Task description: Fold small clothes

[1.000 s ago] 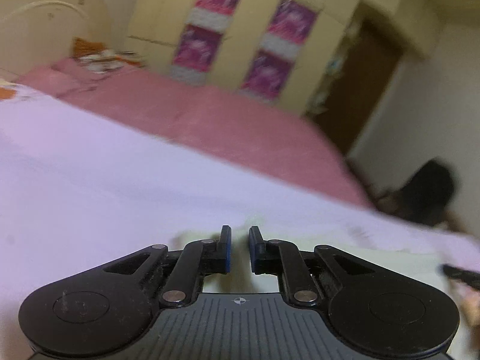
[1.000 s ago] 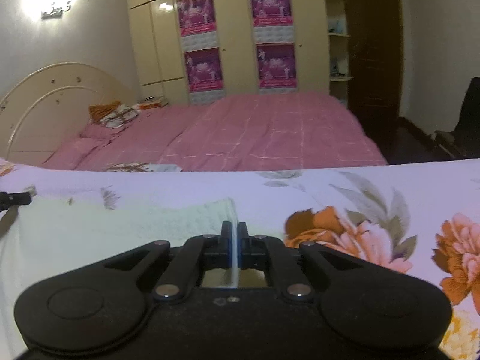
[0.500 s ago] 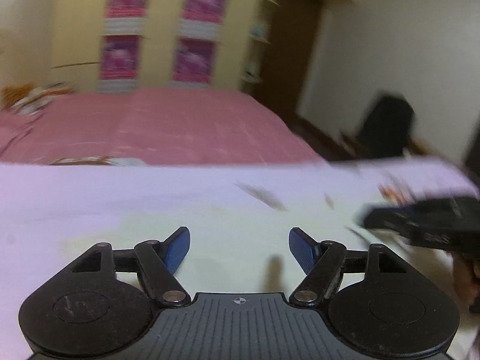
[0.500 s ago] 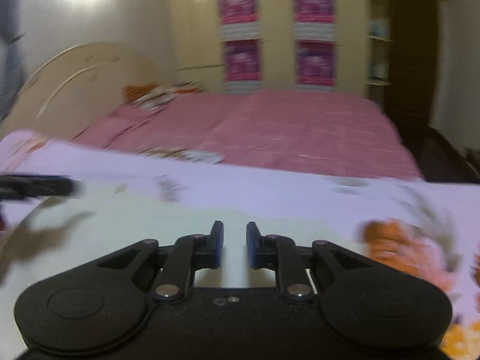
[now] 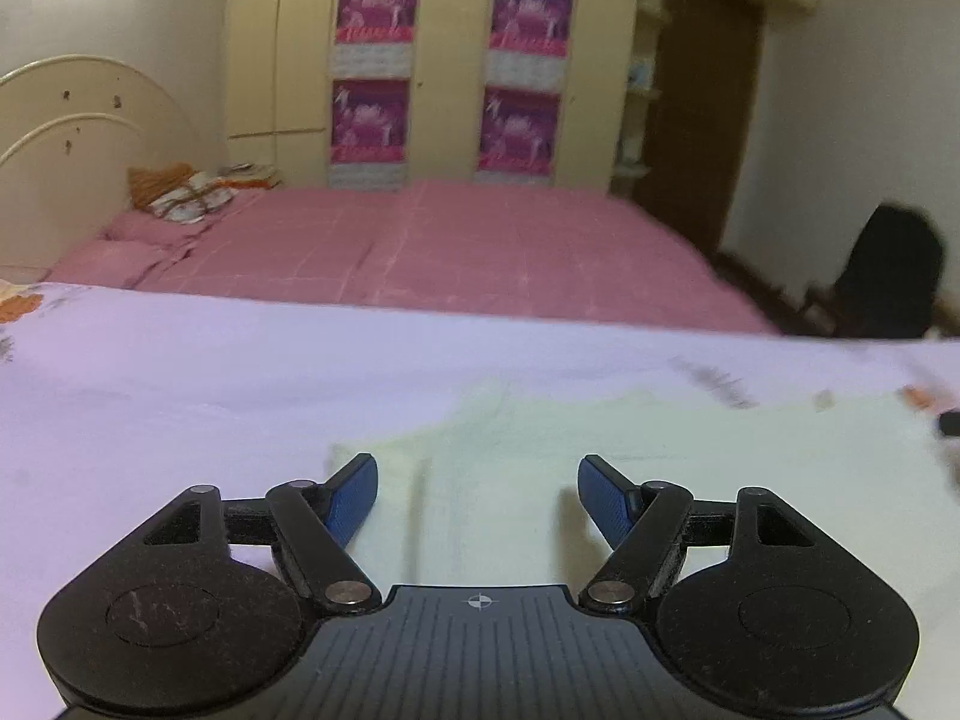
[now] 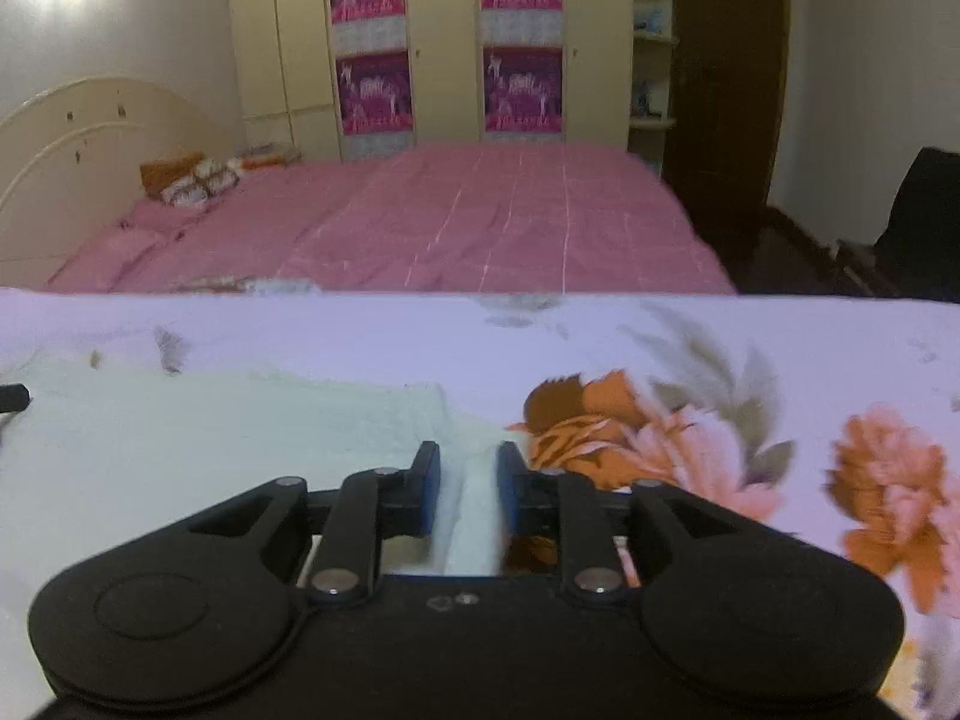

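Observation:
A pale yellow-green garment [image 5: 690, 480] lies flat on the lilac flowered sheet [image 5: 180, 396]. My left gripper [image 5: 478, 468] hovers over the garment's left part, open wide, with nothing between its blue pads. In the right wrist view the garment [image 6: 210, 450] spreads to the left. My right gripper [image 6: 468, 462] is at its right edge with the jaws opening. A raised fold of the cloth stands between the pads, and they do not press on it. The left gripper's tip [image 6: 12, 399] shows at the far left edge, and the right gripper's tip [image 5: 948, 423] at the right edge of the left wrist view.
Orange flowers [image 6: 600, 420] are printed on the sheet right of the garment. Beyond the sheet's far edge lies a pink bed [image 5: 450, 252] with pillows [image 5: 180, 198] and a cream headboard [image 5: 78, 126]. A wardrobe with purple posters [image 5: 450, 72] and a black chair [image 5: 894, 276] stand behind.
Both grippers went from shut to open. The left one opened wide and swung across the garment. The right one let go of the cloth edge, which now lies loose between its pads.

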Demonstrator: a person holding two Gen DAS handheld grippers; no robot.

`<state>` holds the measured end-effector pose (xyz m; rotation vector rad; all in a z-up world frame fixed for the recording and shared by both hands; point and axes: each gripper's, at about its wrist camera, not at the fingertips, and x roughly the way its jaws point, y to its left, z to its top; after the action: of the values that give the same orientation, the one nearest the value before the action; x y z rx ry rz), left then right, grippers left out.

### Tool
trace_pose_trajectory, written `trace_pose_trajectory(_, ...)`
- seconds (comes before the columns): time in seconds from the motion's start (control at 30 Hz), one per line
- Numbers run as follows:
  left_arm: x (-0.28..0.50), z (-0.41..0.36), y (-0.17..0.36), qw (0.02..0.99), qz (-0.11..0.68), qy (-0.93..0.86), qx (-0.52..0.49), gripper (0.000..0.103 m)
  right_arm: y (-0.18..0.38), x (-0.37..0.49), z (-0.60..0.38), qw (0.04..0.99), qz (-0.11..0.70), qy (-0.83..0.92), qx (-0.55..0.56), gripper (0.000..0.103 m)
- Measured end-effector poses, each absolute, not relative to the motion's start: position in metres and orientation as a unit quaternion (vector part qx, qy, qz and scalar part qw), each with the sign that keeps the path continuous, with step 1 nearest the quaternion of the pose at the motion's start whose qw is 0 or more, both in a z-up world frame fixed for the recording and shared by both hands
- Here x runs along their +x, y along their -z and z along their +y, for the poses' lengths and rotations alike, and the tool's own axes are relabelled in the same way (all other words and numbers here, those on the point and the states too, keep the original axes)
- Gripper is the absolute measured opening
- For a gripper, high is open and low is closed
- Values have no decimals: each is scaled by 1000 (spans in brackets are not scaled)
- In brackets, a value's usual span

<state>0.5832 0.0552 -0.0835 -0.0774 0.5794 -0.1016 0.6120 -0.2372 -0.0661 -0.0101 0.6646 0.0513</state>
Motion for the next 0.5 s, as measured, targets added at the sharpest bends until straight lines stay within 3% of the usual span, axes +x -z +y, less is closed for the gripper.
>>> trace_pose_trajectory(0.27,520,-31,88,947,285,146,-10,73,73,559,-156,933,324,-153,-29,23)
trace_pose_trajectory(0.5,522,12,92,949,299,98,-2,73,83,532,-147,936,322,-115,-86,31)
